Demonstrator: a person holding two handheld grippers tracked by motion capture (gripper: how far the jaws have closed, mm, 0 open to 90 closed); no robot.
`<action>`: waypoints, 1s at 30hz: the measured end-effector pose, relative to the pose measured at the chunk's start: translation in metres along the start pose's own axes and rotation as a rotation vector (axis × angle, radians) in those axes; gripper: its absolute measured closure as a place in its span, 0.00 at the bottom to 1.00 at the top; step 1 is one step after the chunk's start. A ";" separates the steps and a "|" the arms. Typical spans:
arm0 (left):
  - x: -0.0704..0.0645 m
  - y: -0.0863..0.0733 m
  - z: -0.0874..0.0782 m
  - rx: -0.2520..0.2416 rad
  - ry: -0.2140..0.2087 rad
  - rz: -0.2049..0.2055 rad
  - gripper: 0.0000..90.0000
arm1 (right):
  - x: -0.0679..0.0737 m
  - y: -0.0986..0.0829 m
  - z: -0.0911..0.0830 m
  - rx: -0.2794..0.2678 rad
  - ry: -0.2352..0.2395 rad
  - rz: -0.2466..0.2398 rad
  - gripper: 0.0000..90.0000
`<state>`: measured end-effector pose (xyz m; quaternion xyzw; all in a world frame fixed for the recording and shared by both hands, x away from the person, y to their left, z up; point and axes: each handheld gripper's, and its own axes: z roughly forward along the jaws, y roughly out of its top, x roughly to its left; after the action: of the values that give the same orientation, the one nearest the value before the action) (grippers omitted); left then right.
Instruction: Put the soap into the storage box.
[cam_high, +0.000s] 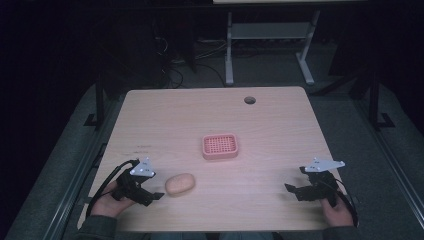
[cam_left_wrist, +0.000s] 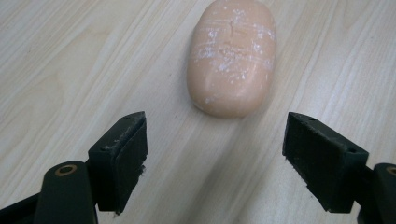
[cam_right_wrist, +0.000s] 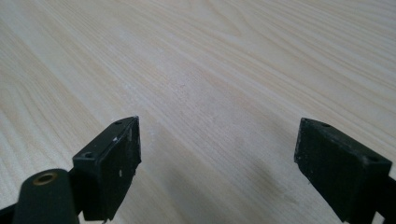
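Clearly lining up a grasp, the left tongs (cam_left_wrist: 215, 158) gape just short of the soap (cam_left_wrist: 232, 56), while the right tongs (cam_right_wrist: 217, 172) wait released over bare table (cam_right_wrist: 210, 70).

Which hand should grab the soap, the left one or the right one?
Probably the left. The left tongs are open with the soap right ahead of them, not yet touching. The right tongs sit far across the table, facing bare wood.

left tongs (cam_high: 150, 192): jaws wide apart | right tongs (cam_high: 295, 190): jaws wide apart
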<state>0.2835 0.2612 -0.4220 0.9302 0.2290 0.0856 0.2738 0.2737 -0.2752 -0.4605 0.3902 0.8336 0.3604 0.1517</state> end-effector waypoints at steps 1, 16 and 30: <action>0.000 0.000 0.000 0.000 0.000 0.000 0.24 | 0.000 0.000 0.000 0.000 0.000 0.000 0.16; -0.002 0.014 0.008 0.011 -0.021 0.030 0.24 | 0.001 0.001 0.001 0.002 0.006 -0.003 0.16; -0.005 0.030 0.025 0.038 -0.052 0.065 0.24 | 0.000 0.000 0.000 0.000 0.008 -0.002 0.16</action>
<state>0.2976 0.2250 -0.4265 0.9441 0.1930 0.0661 0.2589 0.2739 -0.2747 -0.4605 0.3878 0.8347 0.3616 0.1488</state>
